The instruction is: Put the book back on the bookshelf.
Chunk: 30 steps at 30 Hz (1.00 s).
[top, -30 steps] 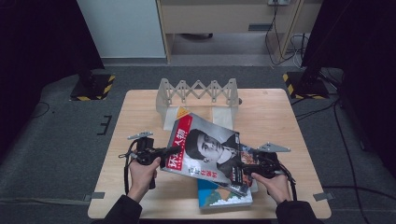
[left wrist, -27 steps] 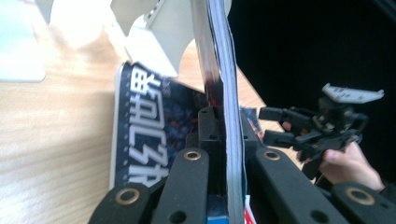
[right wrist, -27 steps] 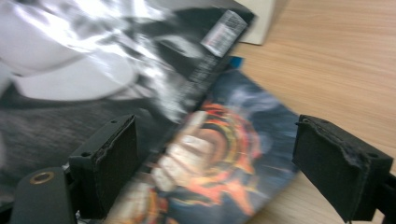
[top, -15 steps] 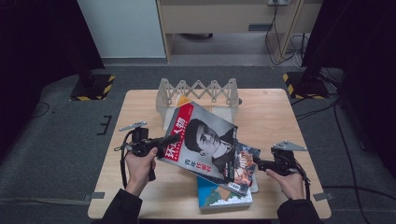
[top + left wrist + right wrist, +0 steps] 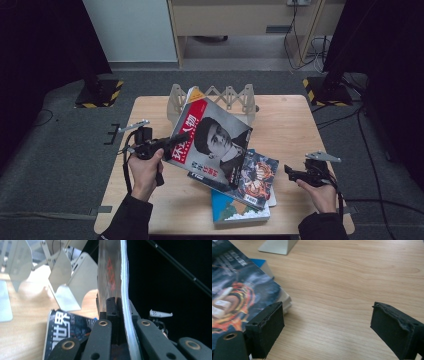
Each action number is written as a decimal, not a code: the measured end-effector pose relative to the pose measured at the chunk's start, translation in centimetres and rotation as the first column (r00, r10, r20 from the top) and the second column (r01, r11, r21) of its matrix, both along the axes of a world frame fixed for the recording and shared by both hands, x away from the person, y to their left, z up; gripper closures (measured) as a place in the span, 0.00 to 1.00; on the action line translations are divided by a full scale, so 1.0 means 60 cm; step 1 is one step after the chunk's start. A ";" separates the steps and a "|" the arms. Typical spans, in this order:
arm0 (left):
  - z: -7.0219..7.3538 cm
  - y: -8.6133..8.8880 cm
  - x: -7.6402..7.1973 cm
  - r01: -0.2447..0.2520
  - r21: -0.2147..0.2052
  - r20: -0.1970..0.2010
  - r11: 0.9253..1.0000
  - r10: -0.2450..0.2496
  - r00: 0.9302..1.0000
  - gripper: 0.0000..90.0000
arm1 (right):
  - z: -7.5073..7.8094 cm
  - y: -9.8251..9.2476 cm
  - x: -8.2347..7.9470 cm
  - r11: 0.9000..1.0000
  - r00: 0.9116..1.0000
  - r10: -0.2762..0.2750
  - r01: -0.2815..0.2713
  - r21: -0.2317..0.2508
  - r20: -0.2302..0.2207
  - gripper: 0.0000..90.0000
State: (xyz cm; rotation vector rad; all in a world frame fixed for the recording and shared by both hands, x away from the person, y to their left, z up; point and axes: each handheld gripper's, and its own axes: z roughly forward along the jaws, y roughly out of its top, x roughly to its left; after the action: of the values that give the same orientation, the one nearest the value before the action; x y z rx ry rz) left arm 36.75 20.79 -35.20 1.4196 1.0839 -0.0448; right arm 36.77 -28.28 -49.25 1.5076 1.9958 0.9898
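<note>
- Magazine (image 5: 210, 145) with a red spine strip and a portrait cover, tilted up off the pile, its left edge clamped in the left gripper (image 5: 167, 144); its upper corner overlaps the rack (image 5: 235, 97).
- Left gripper view: the magazine's page edges (image 5: 125, 290) stand between the two black jaws, which press on them from both sides; the rack's pale leaves (image 5: 75, 287) rise behind, and a dark comic cover (image 5: 67, 327) lies flat below.
- Right gripper view: jaws stand wide apart with nothing between them, having just been opening, over bare wood; the comic book (image 5: 237, 295) lies just left of the left jaw, atop a blue book (image 5: 259, 263).
- High view: the right gripper (image 5: 295, 175) sits right of the magazine, apart from the pile.
- Wooden table (image 5: 290, 125) on grey carpet; pale cabinet and cables behind the rack; yellow-black striped stand bases (image 5: 100, 95) at both far corners.
- Rack: an expanding zigzag book holder; whether anything sits in its slots cannot be told.
</note>
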 end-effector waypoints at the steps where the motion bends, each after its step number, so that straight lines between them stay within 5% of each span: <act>1: 0.005 0.002 -0.001 -0.005 -0.002 0.007 1.000 0.005 1.000 0.96 | -0.002 -0.002 0.001 1.000 1.000 -0.007 0.007 -0.005 -0.007 0.13; 13: 0.056 0.040 -0.002 -0.069 -0.032 0.063 0.997 0.071 0.996 0.96 | -0.036 -0.010 0.011 0.993 0.995 -0.003 -0.008 -0.115 -0.101 0.08; 30: 0.087 0.088 0.007 -0.169 -0.021 0.101 0.985 0.170 0.980 0.96 | -0.063 -0.018 0.014 0.991 0.987 0.011 -0.031 -0.127 -0.157 0.04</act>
State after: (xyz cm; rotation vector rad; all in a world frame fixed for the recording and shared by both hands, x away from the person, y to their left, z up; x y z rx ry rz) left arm 37.17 26.05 -29.95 1.2996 1.1133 0.1430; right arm 37.60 -29.35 -53.01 1.5375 2.1437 0.7545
